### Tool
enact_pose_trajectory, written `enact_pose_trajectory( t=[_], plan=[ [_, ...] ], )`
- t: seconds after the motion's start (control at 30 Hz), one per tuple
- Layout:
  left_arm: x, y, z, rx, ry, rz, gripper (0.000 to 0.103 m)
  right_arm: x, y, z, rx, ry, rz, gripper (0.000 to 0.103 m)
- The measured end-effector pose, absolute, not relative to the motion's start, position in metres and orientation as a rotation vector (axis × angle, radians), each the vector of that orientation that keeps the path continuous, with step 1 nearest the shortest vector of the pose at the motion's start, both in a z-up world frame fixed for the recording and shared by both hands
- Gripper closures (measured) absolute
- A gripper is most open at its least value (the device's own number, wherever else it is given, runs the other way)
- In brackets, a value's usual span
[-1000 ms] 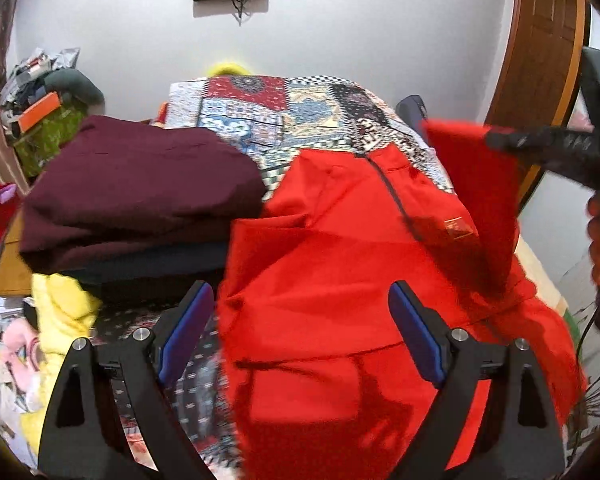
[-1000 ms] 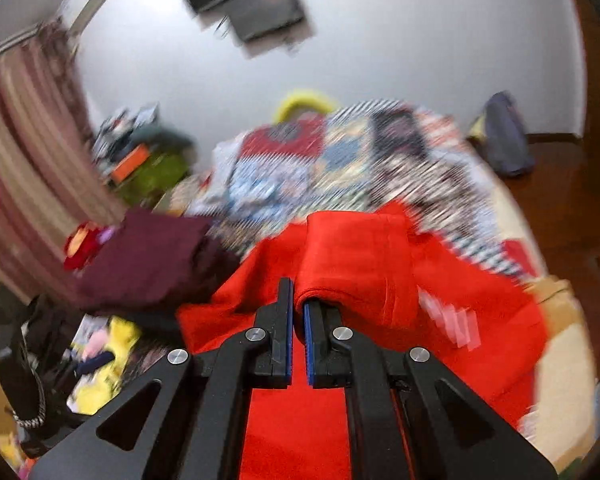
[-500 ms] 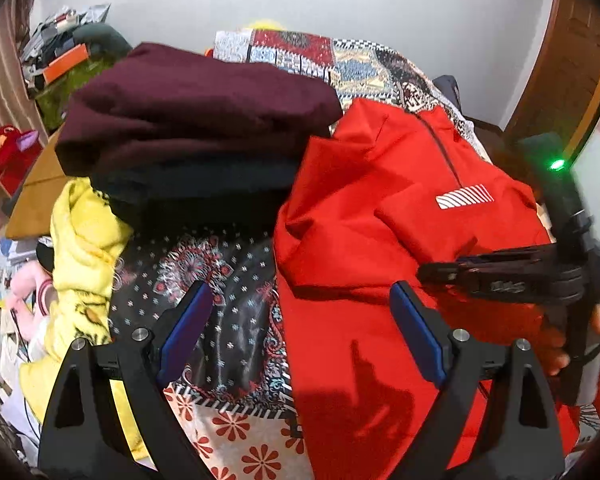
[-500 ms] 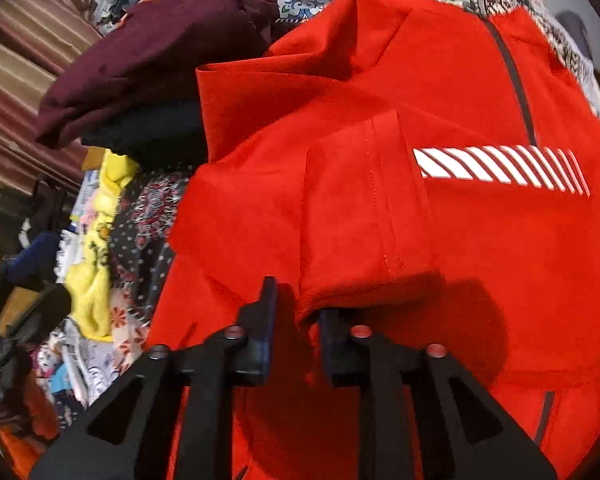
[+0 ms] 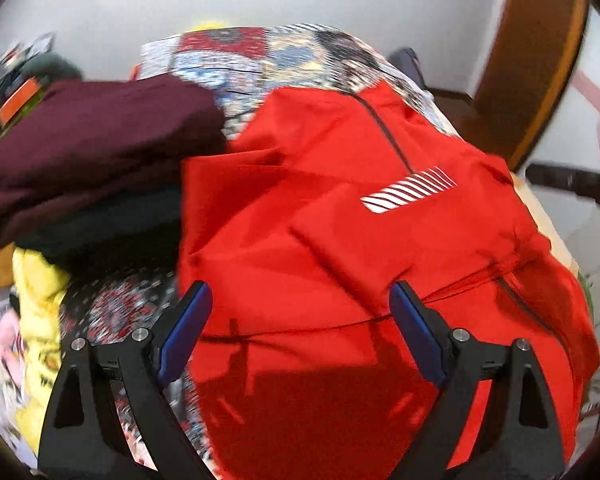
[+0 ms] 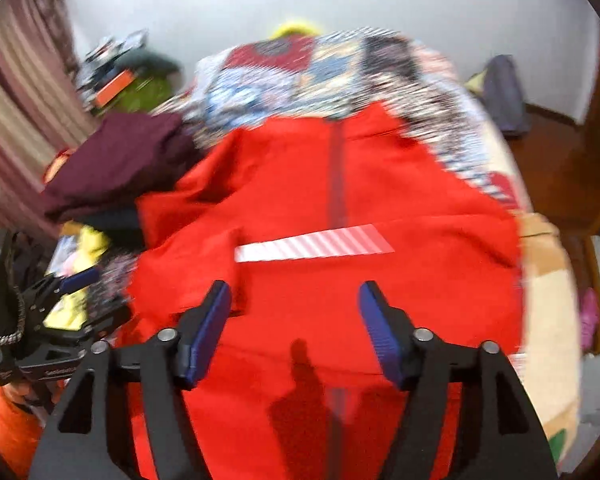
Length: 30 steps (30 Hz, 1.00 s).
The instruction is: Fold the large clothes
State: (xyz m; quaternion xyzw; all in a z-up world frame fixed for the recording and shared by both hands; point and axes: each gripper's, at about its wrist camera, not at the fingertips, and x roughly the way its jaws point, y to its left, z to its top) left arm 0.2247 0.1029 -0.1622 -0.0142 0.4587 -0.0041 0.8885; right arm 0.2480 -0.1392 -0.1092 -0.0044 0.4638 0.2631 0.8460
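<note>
A large red jacket (image 5: 340, 240) with a dark zip and a white striped logo (image 5: 408, 192) lies spread on the bed, a sleeve folded in across its front. It also fills the right wrist view (image 6: 340, 216). My left gripper (image 5: 300, 328) is open and empty, above the jacket's lower left part. My right gripper (image 6: 296, 328) is open and empty, above the jacket's lower middle. The left gripper shows at the left edge of the right wrist view (image 6: 72, 300). The right gripper's dark body shows at the right edge of the left wrist view (image 5: 572, 184).
A folded maroon garment (image 5: 92, 152) sits on a dark stack left of the jacket. Yellow clothing (image 5: 36, 320) lies at the bed's left edge. The patterned bedspread (image 5: 260, 52) runs to the white wall. A wooden door (image 5: 532, 60) stands at right.
My right gripper has let go of the red sleeve, opened wide and pulled back. The sleeve now lies folded on the jacket front. My left gripper stayed open and shifted slightly.
</note>
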Motion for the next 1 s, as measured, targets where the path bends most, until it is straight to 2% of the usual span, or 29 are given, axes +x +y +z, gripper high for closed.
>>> enact_pose_trajectory(
  t=[0.17,0.37,0.4,0.47,0.53,0.57,0.63,0.77,0.9,1.0],
  plan=[
    [0.245,0.070,-0.188,0.076,1.005,-0.039,0.013,0.265,-0.183,-0.130,-0.036,0.993,0.404,0.039],
    [0.267,0.053,-0.212,0.140,1.009,-0.006,0.013,0.286,-0.213,-0.188,0.021,1.133,0.308,0.039],
    [0.271,0.053,-0.213,0.141,1.008,-0.004,0.016,0.286,-0.216,-0.198,0.030,1.153,0.299,0.040],
    [0.278,0.053,-0.216,0.136,1.007,-0.002,0.027,0.291,-0.220,-0.216,0.051,1.199,0.287,0.039],
    [0.285,0.055,-0.218,0.127,1.016,0.014,0.053,0.292,-0.221,-0.223,0.066,1.217,0.293,0.039],
    [0.287,0.058,-0.218,0.117,1.019,0.021,0.059,0.291,-0.220,-0.222,0.063,1.210,0.293,0.039],
    [0.289,0.065,-0.215,0.073,1.013,0.030,0.078,0.292,-0.218,-0.217,0.050,1.205,0.301,0.039],
    [0.281,0.089,-0.192,-0.086,0.947,-0.001,0.092,0.295,-0.219,-0.203,0.065,1.180,0.327,0.039],
    [0.263,0.113,-0.159,-0.188,0.830,-0.014,0.094,0.297,-0.224,-0.193,0.073,1.132,0.321,0.039],
    [0.257,0.125,-0.153,-0.211,0.832,-0.027,0.094,0.299,-0.222,-0.200,0.072,1.147,0.318,0.039]
  ],
)
